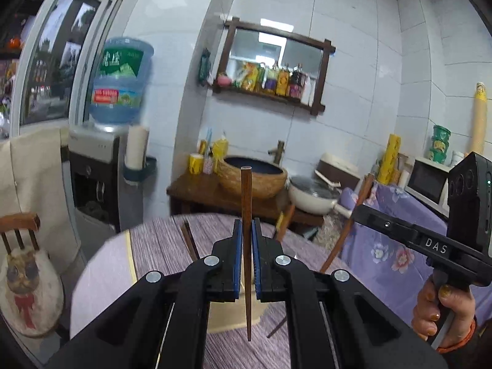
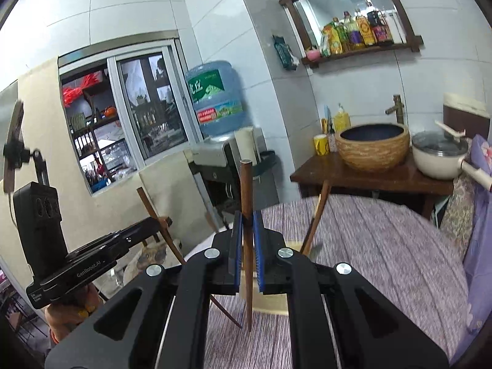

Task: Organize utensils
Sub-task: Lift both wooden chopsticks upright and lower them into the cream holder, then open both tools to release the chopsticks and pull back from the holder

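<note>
Left wrist view: the left gripper [image 1: 246,233] is clamped on a brown wooden chopstick [image 1: 246,203] held upright between its blue pads [image 1: 237,255], the thin tip hanging above a round table [image 1: 153,246] under a purple striped cloth. A pale wooden holder [image 1: 227,316] stands on the table right behind the jaws, mostly hidden by them; what it contains cannot be made out. More chopsticks [image 1: 190,240] lean on the table beyond it. At right, a hand [image 1: 442,310] carries the right gripper [image 1: 369,212], closed on a second chopstick [image 1: 353,215] that slants down toward the table. Right wrist view: the right gripper [image 2: 246,233] pinches its chopstick [image 2: 246,196] upright above the same cloth, the pale holder [image 2: 270,301] just behind its jaws, and another chopstick [image 2: 316,215] leans nearby. On a dark side table [image 2: 369,178] sit a woven basin [image 2: 373,147] with a dark interior and a lidded white pot [image 2: 439,156]. A wall shelf [image 2: 363,52] holds bottles [image 2: 359,30], and a blue water jug [image 2: 215,98] tops a dispenser [image 2: 212,153].
</note>
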`<state>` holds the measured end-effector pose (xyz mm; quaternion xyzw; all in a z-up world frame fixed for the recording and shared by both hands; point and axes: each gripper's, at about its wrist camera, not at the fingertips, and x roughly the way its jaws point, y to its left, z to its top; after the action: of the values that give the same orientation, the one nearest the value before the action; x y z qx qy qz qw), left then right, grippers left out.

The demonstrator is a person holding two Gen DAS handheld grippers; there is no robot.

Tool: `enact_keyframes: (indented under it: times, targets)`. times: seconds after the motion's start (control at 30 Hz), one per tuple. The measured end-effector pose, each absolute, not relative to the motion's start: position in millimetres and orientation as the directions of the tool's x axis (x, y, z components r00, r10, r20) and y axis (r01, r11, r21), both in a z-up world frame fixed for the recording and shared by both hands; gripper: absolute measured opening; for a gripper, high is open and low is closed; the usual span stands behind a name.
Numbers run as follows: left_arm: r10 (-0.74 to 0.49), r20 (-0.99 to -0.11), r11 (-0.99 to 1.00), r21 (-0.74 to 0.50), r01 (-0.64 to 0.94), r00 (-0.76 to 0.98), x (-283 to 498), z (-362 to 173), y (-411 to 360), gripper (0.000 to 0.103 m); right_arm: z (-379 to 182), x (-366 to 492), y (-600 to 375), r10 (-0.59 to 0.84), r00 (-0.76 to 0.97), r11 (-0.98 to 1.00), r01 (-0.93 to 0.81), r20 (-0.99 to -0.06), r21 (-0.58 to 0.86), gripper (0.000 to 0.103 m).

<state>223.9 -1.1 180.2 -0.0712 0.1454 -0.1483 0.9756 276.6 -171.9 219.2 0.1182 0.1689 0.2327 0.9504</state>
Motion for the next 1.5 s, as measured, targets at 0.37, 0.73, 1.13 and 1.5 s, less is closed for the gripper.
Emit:
enact_keyframes:
  times: [0.37,0.73,1.13,1.5]
  targets:
    - [-0.231,-0.239,0.968,-0.154,0.198,0.943,277.6,204.3,-9.4,0.007,236.1,327.8,-159.3,0.367,0.902,0.92,-0.316,-0.227,0.232,0.008]
    - [-0.197,-0.369,0.979,-0.129,0.159,0.908,300.4,117.9,-27.2,0.007,154.6,346.3,-143.1,0.338,0.879,0.937,-0.28,-0.336,0.209,0.008]
    - [-0.202,-0.419,0.978,-0.131,0.161,0.885,300.1,93.0,-27.0,0.002,131.4,348.5,-145.9,0.334,0.882,0.937,-0.272,-0.333,0.22,0.012]
    - [-0.203,-0.364,0.975,-0.162,0.152,0.909,253.5,87.9,-11.8,0.062,130.0,294.7,-152.5,0.261,0.924,0.965,-0.239,-0.28,0.112,0.075]
